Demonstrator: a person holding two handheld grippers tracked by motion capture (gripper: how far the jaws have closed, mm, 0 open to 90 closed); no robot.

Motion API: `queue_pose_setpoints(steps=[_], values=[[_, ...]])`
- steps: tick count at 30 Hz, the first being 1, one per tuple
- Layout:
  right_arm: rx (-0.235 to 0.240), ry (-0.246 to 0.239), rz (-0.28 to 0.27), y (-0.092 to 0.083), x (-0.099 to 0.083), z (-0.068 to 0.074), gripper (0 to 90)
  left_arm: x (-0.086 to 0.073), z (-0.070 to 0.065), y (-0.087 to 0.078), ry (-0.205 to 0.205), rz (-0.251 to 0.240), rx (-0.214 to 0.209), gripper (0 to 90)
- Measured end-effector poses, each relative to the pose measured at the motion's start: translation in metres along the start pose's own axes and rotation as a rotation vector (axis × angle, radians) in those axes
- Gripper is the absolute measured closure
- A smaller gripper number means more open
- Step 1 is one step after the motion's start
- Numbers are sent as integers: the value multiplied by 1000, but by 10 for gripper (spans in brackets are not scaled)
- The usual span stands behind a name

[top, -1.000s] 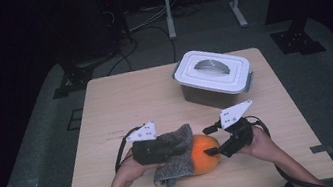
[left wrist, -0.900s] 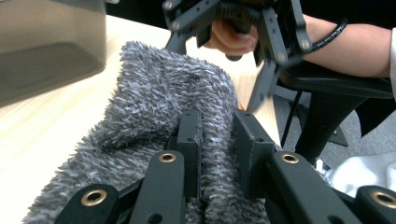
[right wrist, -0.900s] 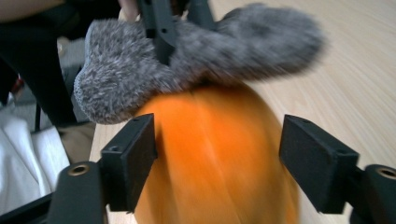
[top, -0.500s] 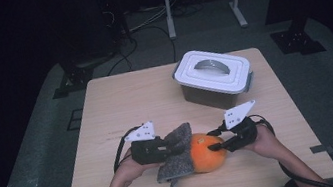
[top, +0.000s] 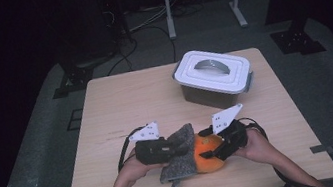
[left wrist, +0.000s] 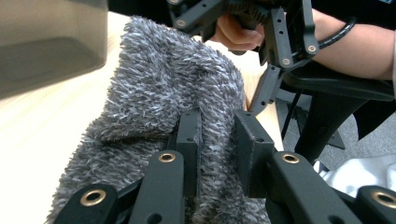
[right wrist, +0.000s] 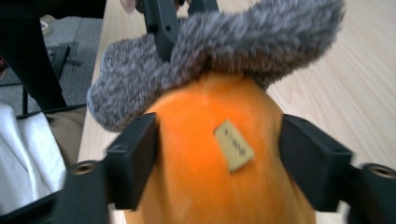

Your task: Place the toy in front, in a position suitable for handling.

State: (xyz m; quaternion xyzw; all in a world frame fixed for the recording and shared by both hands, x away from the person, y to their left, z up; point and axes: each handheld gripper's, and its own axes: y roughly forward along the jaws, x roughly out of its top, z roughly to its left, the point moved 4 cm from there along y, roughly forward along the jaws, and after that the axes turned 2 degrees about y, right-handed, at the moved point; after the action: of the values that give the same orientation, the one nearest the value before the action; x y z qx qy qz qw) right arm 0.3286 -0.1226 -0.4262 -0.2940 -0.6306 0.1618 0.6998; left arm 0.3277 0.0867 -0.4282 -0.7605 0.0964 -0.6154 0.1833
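Orange soft toy [top: 208, 154] with a grey fuzzy cloth [top: 180, 153] draped over its left side lies near the front edge of the worktop [top: 125, 100], between the two hands. Left gripper [top: 176, 148] has its jaws pressed together on a fold of the cloth; in the left gripper view the fuzzy pile [left wrist: 173, 93] bulges up on both sides of the pinch. Right gripper [top: 206, 144] has its jaws spread around the toy's orange body [right wrist: 205, 154], one on each flank; they have just been opening, and whether the pads press on the toy I cannot tell, since that view is blurred. A small tan tag [right wrist: 234, 145] sits on the orange surface between the jaws.

Open room lies mostly on the far left half of the worktop, which is bare wood. Behind the toy, toward the far right corner, stands a box [top: 214, 78] with a white lid and a grey handle; it is well apart from both grippers. A narrow strip of worktop separates the toy from the front edge.

Much of the toy's left side is hidden under the cloth, and its shape is hard to make out. The box's lid is on, and what is inside cannot be seen through its dark walls
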Motion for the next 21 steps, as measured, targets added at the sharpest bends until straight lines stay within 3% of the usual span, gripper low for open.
queue_pose_setpoints(steps=[2,5,11,12,21], values=[[15,36,10,2,-3,-3,420,-2,1,2,-9,-6,-9,734],[-21,-15,11,2,0,4,526,3,-1,1,19,-12,-13,736],[4,-1,-109,1,7,5,527,21,-9,-9,63,-72,-10,736],[22,-14,-121,3,6,5,527,22,-10,-9,73,-50,4,737],[39,-27,-93,-4,-8,-5,539,9,0,-9,32,-29,27,747]])
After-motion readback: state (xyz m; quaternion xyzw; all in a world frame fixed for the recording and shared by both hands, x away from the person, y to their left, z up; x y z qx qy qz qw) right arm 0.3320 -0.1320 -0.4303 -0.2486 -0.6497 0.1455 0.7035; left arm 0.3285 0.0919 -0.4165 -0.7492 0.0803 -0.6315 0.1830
